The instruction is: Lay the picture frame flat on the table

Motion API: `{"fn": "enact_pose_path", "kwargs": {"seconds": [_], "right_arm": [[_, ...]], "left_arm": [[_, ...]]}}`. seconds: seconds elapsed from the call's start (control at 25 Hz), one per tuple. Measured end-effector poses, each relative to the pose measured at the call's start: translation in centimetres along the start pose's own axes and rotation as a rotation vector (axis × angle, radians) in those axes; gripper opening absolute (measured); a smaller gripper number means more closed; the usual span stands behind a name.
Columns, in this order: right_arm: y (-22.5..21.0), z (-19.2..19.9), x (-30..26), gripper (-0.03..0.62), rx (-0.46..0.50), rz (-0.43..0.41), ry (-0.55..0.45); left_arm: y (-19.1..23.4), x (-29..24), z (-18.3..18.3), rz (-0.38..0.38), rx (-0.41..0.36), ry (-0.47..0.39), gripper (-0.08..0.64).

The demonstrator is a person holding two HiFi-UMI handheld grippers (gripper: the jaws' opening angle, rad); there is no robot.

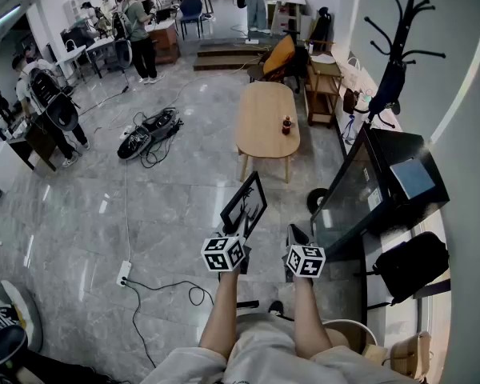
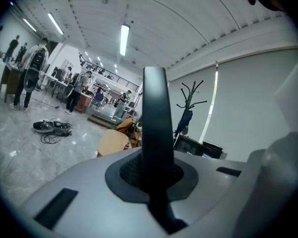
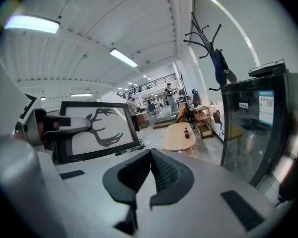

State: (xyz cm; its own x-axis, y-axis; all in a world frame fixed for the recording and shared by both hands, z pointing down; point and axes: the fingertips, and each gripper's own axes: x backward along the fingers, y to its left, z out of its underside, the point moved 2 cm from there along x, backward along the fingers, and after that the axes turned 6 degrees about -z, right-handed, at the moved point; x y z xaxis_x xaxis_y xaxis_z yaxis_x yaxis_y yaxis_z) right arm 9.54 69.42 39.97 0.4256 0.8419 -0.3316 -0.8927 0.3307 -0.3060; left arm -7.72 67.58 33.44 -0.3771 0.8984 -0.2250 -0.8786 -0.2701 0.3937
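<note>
A black picture frame (image 1: 244, 205) with an antler silhouette is held up in the air over the grey floor, my left gripper (image 1: 237, 234) shut on its lower edge. The left gripper view shows the frame edge-on (image 2: 156, 128), pinched between the jaws of the left gripper (image 2: 154, 176). Its face (image 3: 97, 128) appears at the left of the right gripper view. My right gripper (image 1: 297, 236) hangs beside it, its jaws (image 3: 150, 176) shut with nothing in them. The oval wooden table (image 1: 266, 117) stands ahead, apart from both grippers.
A small dark bottle (image 1: 286, 125) stands on the table. A glass-door cabinet (image 1: 360, 190) and a coat rack (image 1: 396, 46) line the right wall. Cables and gear (image 1: 148, 133) and a power strip (image 1: 124, 274) lie on the floor at left. People stand far back left.
</note>
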Motion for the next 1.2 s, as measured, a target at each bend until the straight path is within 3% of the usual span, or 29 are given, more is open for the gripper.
{"fn": "enact_pose_path", "kwargs": {"seconds": [0.16,0.36,0.72,0.84,0.96,1.2], "right_arm": [[-0.8,-1.1,0.7,0.034,0.023,-0.012,-0.026],[-1.9,-1.9,0.6,0.034,0.098,-0.072,-0.033],[-7.0,-1.2,0.7,0.034,-0.026,-0.093,-0.049],[-7.9,-1.9,0.0,0.034,-0.037,-0.109,-0.057],[-7.9,-1.8,-1.9,0.034,0.019,-0.127,-0.008],[-8.5,-4.4,-8.0,0.034,0.072,-0.133,0.034]], "left_arm": [[-2.1,0.1,-0.1,0.049,0.017,-0.002,0.026],[-3.7,-0.9,0.5,-0.008,-0.061,-0.017,0.026],[-4.7,-2.3,5.2,-0.092,-0.154,0.046,0.026],[-3.8,-3.2,5.0,-0.096,-0.11,0.035,0.026],[-2.0,-5.0,4.5,-0.108,-0.069,0.027,0.026],[1.0,-10.7,2.0,-0.11,-0.072,0.018,0.026]]}}
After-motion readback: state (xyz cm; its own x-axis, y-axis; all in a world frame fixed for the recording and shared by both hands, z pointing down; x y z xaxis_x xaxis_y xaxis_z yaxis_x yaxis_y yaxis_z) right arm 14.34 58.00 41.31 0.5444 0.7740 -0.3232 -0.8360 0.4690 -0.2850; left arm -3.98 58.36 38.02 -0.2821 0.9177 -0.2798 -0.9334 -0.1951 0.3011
